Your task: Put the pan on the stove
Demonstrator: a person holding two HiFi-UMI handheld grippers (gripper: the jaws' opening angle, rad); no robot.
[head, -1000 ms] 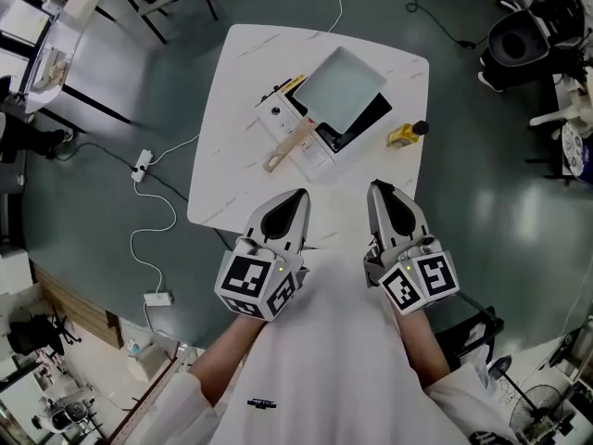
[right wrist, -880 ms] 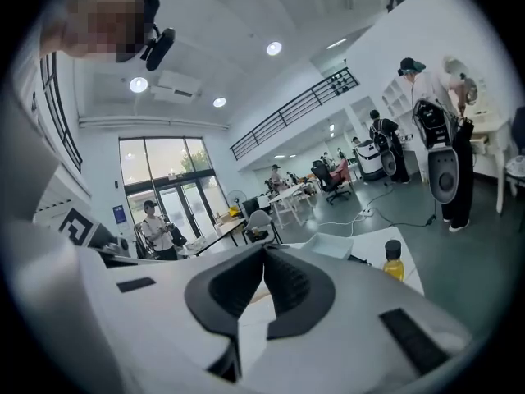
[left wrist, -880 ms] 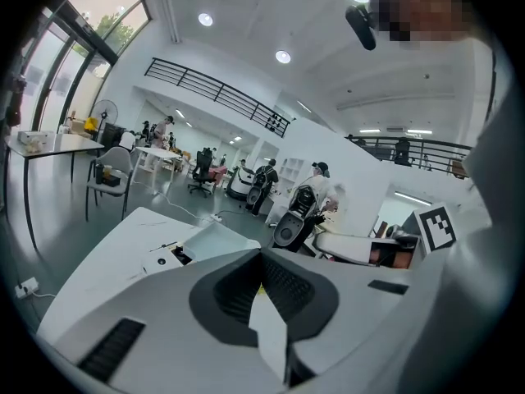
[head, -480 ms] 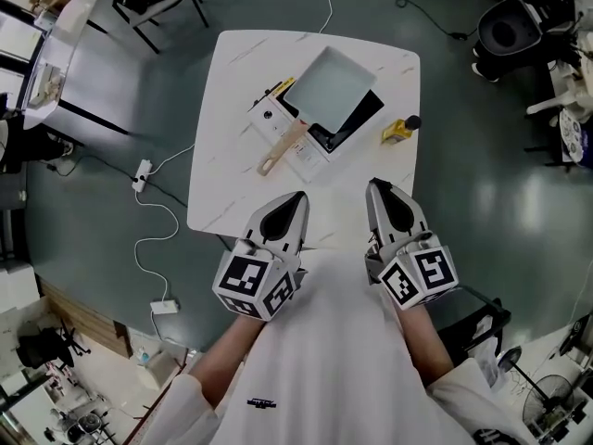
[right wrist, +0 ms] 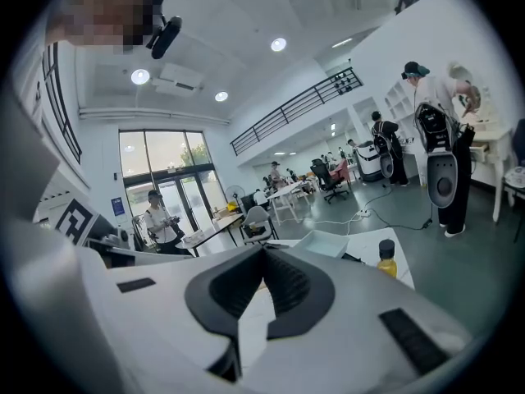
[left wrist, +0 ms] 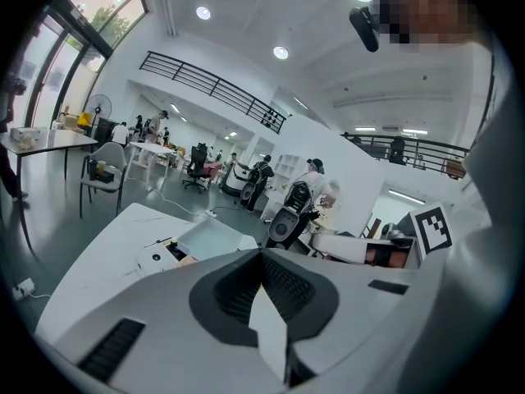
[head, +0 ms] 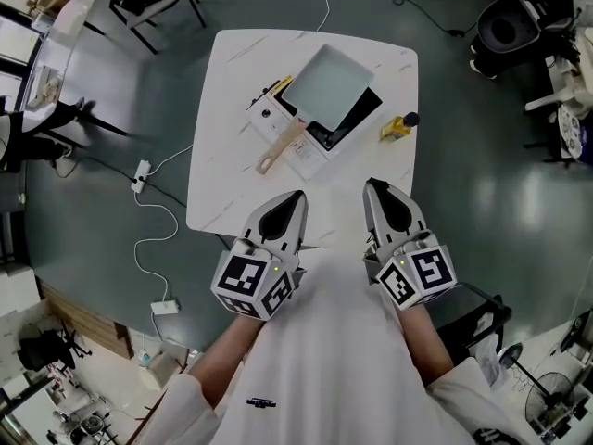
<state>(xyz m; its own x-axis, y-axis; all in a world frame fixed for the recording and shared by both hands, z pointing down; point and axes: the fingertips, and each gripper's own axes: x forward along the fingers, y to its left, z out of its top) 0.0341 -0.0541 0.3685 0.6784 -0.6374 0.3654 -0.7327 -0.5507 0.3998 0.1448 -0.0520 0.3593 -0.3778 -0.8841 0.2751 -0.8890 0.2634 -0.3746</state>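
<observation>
L gripper [head: 297, 196] staying clenched, jaws meeting, nothing betw. them. R gripper [head: 372, 186] same: clenched, empty. Both hanging side by side at near edge of table [head: 222, 174], in front of person's torso, well apart from pan. Their spots barely changing vs 1 s ago. Table drifting slightly up and left in head view since then. Square pan [head: 326, 83] sitting on stove [head: 363, 117] past mid-table, wooden handle [head: 283, 146] pointing toward L gripper. Yellow bottle [head: 396, 129] standing just right of stove.
</observation>
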